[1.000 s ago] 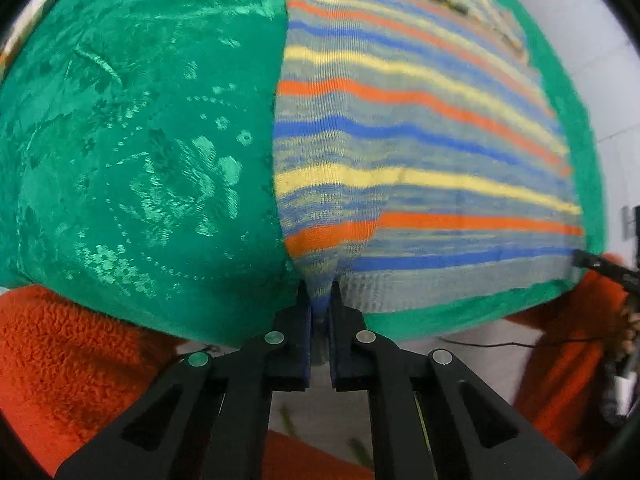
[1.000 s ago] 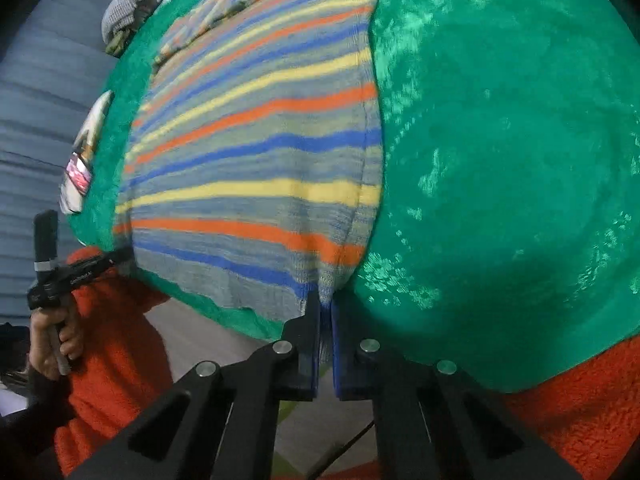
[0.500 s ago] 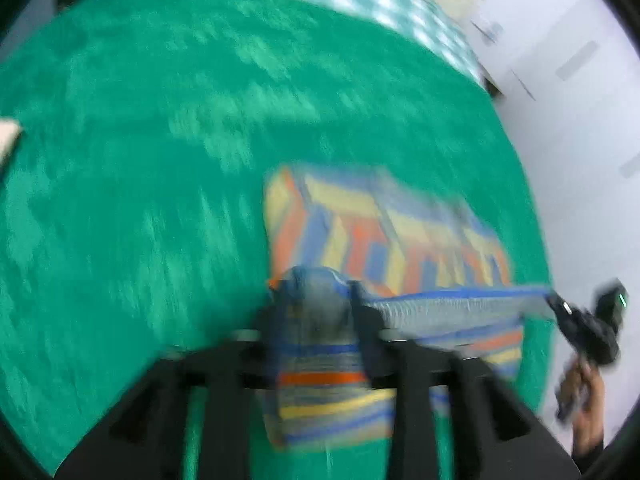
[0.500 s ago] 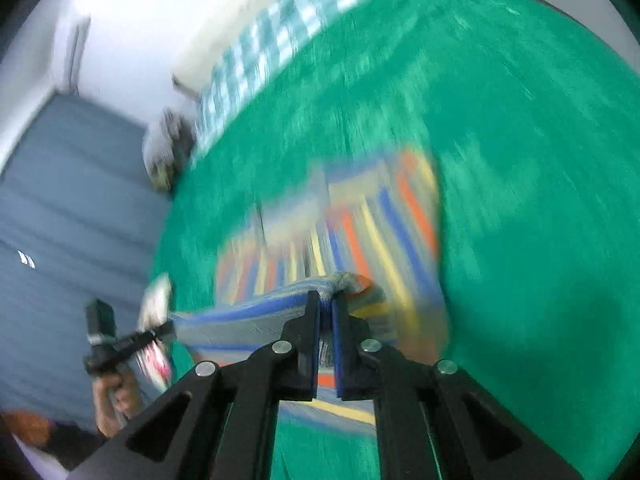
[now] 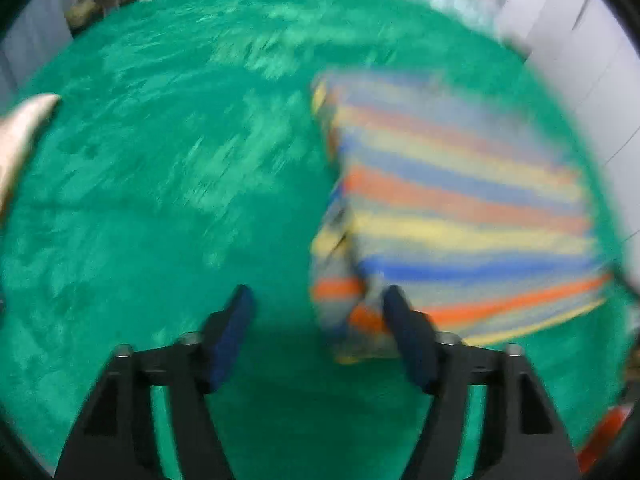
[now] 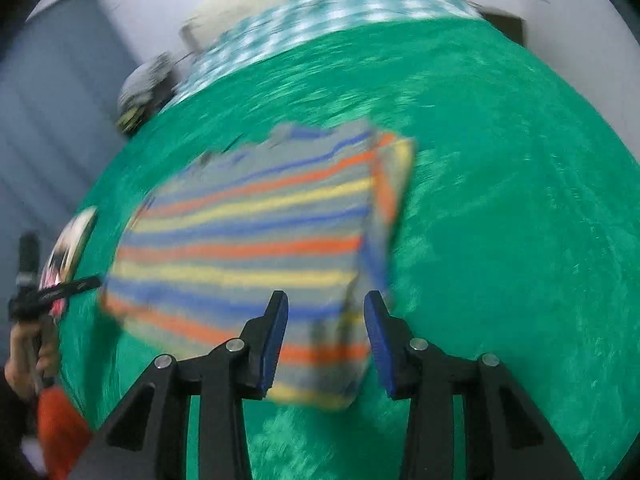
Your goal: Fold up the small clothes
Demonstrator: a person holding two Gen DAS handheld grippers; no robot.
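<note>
A striped knit sweater (image 5: pixel 460 220) in orange, yellow, blue and grey lies folded over on the green bedspread (image 5: pixel 160 180). My left gripper (image 5: pixel 320 312) hovers at its lower left corner. Its jaws are closing with mostly green cloth between them, and the sweater's corner lies just inside the right finger (image 5: pixel 408 332), unpinched. In the right wrist view the sweater (image 6: pixel 248 240) lies left of centre. My right gripper (image 6: pixel 326 320) hangs over its near right corner. Those jaws are opening and their pads stand clear of the knit. Both views are motion-blurred.
A teal-and-white checked cloth (image 6: pixel 320 20) covers the far end of the bed, with a grey bundle (image 6: pixel 144 92) beside it. A printed flat object (image 6: pixel 68 256) lies at the bed's left edge. A person's hand (image 6: pixel 24 360) and orange sleeve (image 6: pixel 60 420) are at lower left.
Both grippers were shut on the sweater's near hem. They carried it away from the bed's edge over the garment, then let go, and the sweater now lies folded.
</note>
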